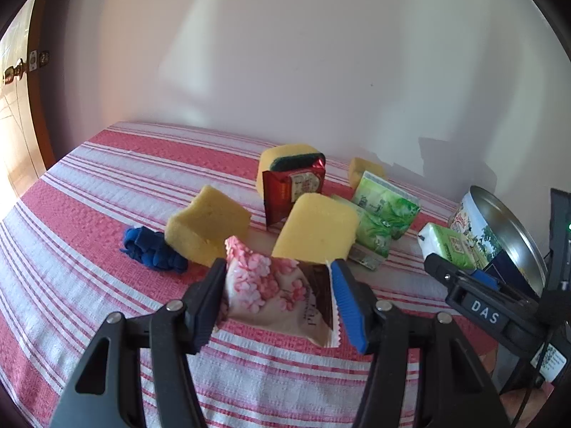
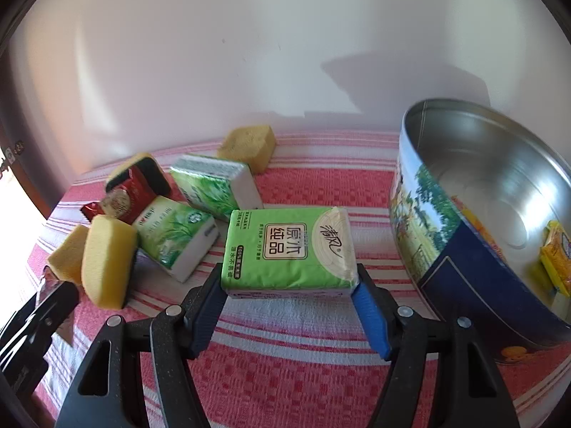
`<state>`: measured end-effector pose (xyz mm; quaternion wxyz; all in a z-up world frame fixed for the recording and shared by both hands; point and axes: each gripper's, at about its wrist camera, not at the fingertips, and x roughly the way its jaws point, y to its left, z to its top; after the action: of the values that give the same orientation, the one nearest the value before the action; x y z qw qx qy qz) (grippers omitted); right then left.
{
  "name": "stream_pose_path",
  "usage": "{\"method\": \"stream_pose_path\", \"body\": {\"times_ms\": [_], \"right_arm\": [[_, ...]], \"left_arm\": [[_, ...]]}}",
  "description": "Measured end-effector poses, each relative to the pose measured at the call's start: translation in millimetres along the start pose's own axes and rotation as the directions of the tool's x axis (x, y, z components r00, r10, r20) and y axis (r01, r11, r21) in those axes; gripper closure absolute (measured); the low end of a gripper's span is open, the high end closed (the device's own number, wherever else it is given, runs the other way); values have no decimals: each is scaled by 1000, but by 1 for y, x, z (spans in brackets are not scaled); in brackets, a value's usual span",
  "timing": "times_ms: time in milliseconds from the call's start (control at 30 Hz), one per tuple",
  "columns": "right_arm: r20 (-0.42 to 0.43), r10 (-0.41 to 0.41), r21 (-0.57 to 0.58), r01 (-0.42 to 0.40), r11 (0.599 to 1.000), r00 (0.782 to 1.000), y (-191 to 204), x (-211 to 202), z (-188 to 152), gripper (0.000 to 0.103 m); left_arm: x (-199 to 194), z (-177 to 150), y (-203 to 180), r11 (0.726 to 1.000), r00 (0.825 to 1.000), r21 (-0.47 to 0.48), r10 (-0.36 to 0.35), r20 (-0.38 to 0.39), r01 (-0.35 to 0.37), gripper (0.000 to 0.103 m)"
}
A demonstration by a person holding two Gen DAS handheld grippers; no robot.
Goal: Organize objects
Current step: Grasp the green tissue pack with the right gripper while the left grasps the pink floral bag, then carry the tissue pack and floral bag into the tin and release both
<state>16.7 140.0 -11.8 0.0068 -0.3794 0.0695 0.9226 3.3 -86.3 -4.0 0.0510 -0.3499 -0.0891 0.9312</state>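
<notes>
The left gripper (image 1: 278, 285) is closed on a pink flowered sachet (image 1: 274, 296), its black and blue fingers pinching the two side edges so the packet bulges between them, lifted clear of the striped tablecloth (image 1: 89, 214). The sachet looks like thin crinkly film with loose contents: light, soft, and likely to slide if gripped only by the serrated seal, so a hold across the filled body seems the safer one.

The right gripper (image 2: 289, 285) is closed on a green tissue pack (image 2: 289, 246), fingers pressing its two short ends. The pack looks squashy and light; the plastic wrap may be slick, but it yields under the pads, so a mid-side squeeze should hold without damage.

Just ahead of the left gripper stand two yellow sponges (image 1: 317, 228), with a blue cloth (image 1: 153, 253) to its left. Beyond them a red packet (image 1: 292, 192) leans against a scourer-backed sponge (image 1: 289, 157), and two more green tissue packs (image 1: 385, 210) lie ahead and to the right.

To the right of the right gripper sits an open round tin (image 2: 481, 221), tilted toward the camera, with a yellow packet (image 2: 556, 260) already inside. I judge this tin to be the collecting place, and the tissue pack is near its rim.
</notes>
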Motion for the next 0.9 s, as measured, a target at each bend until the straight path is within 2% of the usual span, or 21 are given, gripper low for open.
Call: {"method": "stream_pose_path", "body": {"times_ms": [167,367,533,900], "right_arm": [[102,65,-1,-66,998,993,-1,-32,-8,33],[195,7,-77,9,997,981,0,-60,-20,33],[244,-19,-103,45,994,970,-6,-78,-26,33],[302,-28,-97,60,993,953,-16,-90,-24,33]], "left_arm": [[-6,-1,-4,1000,999,15,-1,48,1,44],[-13,-1,-9,999,995,36,6,101,-10,44],[-13,-2,-11,999,993,39,25,112,-29,44],[-17,-6,-22,999,991,17,26,129,-28,44]]}}
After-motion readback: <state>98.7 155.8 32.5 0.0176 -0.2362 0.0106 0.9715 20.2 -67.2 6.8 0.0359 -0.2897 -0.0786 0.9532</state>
